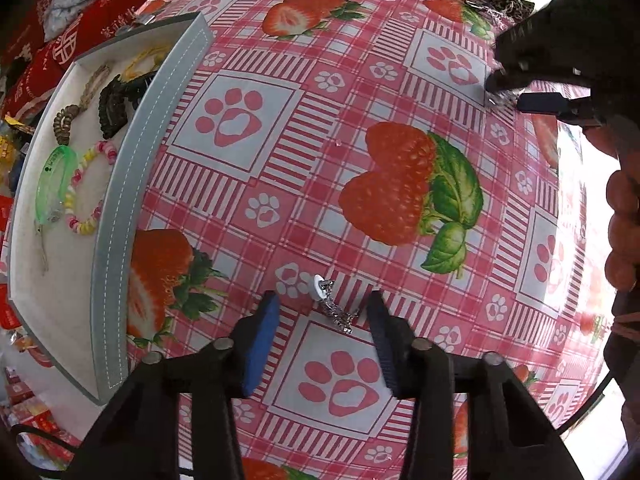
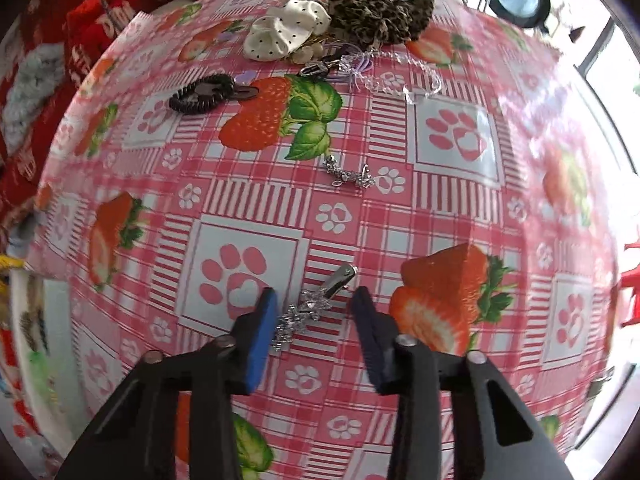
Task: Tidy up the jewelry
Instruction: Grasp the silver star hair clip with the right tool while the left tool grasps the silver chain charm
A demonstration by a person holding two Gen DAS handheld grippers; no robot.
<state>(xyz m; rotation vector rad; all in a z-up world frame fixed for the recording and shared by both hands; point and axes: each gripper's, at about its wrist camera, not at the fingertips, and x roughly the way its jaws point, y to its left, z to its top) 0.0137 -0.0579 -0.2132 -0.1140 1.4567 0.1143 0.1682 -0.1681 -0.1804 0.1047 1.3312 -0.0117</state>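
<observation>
A grey-edged white tray sits at the left, holding a green tag, a pastel bead bracelet, a dark hair claw and cords. My left gripper is open, its fingers either side of a small silver chain with a white button on the tablecloth. My right gripper is open around a silver rhinestone hair clip lying on the cloth; it also shows in the left wrist view at far right. A second sparkly piece lies further off.
At the table's far side lie a black coil hair tie, a white dotted bow, a leopard bow and a clear bead chain. Red boxes crowd beyond the tray. The strawberry tablecloth covers the table.
</observation>
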